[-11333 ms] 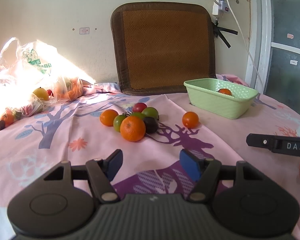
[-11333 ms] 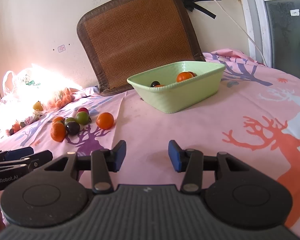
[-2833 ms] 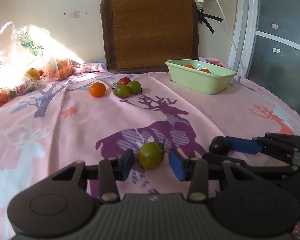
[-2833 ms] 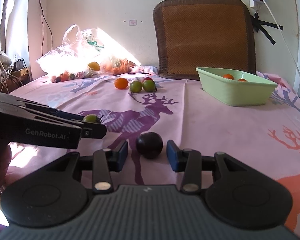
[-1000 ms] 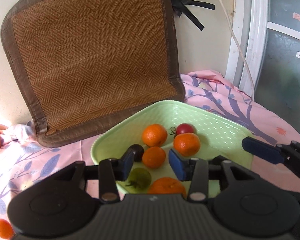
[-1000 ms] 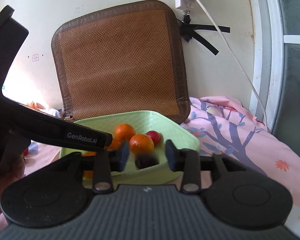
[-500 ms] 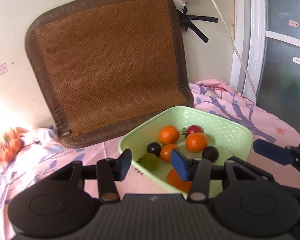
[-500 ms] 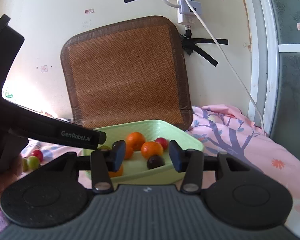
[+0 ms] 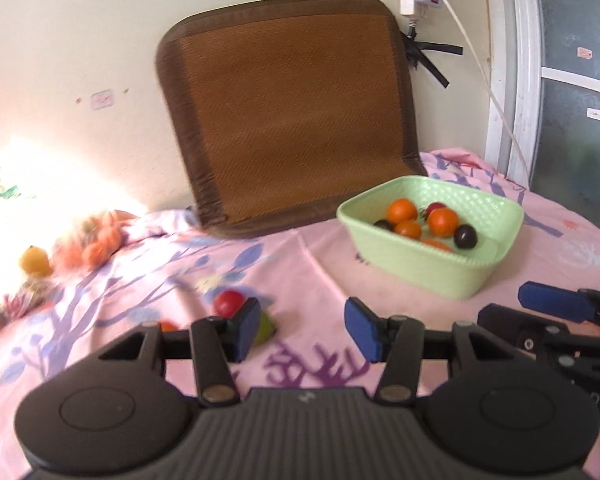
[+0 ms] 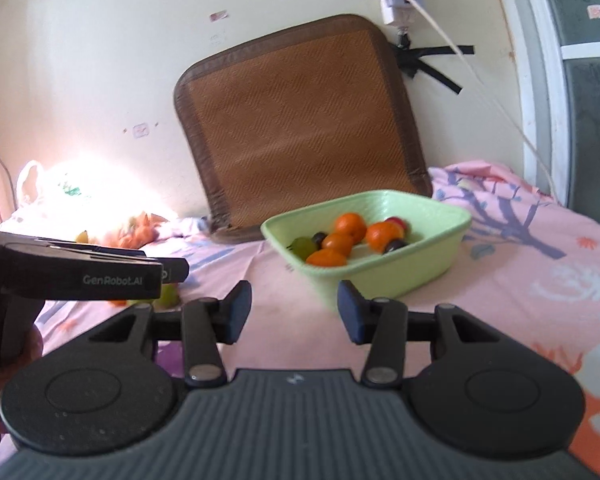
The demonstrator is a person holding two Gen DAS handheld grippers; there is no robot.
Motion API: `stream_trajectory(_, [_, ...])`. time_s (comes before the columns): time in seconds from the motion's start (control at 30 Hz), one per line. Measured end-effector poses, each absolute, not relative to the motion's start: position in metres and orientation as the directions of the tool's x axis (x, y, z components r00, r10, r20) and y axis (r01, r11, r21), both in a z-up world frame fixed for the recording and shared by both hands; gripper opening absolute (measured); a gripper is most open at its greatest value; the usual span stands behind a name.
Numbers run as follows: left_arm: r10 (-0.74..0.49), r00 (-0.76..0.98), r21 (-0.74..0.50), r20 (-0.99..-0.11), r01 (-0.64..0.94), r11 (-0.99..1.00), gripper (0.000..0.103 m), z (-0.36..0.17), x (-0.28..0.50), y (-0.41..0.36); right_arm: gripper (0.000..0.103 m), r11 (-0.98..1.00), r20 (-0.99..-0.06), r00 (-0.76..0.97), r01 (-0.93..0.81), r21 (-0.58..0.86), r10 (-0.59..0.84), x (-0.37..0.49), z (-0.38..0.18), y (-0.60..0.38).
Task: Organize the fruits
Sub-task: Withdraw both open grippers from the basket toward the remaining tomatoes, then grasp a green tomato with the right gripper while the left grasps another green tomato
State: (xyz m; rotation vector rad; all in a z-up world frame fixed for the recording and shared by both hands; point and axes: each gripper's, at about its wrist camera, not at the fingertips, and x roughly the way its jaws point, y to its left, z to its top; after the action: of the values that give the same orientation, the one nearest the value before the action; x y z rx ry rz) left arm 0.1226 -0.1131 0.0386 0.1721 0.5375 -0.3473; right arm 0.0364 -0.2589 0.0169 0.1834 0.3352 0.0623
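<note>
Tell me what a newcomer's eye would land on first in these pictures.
First, the pale green basket on the pink printed bedspread, right of centre, holding oranges and dark plums. Behind it a big brown woven mat leans on the wall. Nearest the camera, the left gripper stands open and empty, with a red fruit loose on the cloth beyond its left finger.

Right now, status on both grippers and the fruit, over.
Left hand-held gripper empty, jaws just opened wider. Right hand-held gripper open, empty. Green basket holds fruit; red tomato and others loose on the cloth. Nothing blocking.
</note>
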Motion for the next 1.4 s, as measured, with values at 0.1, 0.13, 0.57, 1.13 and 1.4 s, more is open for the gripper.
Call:
stream_trajectory(0.1, [-0.254,0.811,0.065,-0.526,0.336,0.939,0.048,0.032,0.113,-0.089,0.05,0.982,-0.344,0.931,-0.062,0.181,0.122,0.036,0.015,-0.242])
stream_trajectory(0.13, [-0.246,0.814,0.064,-0.526,0.326,0.943,0.048,0.03,0.112,-0.082,0.05,0.982,-0.35,0.928,-0.072,0.174,0.13,0.036,0.015,-0.236])
stream_trajectory(0.57, [-0.174,0.805,-0.04,-0.567,0.184,0.982,0.048,0.004,0.109,0.011,0.05,0.981,-0.406,0.893,-0.164,0.105,0.193,0.041,0.011,-0.174])
stream_trajectory(1.13, [-0.254,0.818,-0.17,-0.516,0.193,0.966,0.048,0.005,0.107,0.036,0.05,0.977,-0.449,0.871,-0.213,0.016,0.198,0.068,0.013,-0.134])
stream_trajectory(1.4, [-0.28,0.818,-0.202,-0.503,0.204,0.958,0.048,0.005,0.107,0.039,0.05,0.983,-0.482,0.859,-0.179,0.037,0.174,0.12,0.018,-0.141])
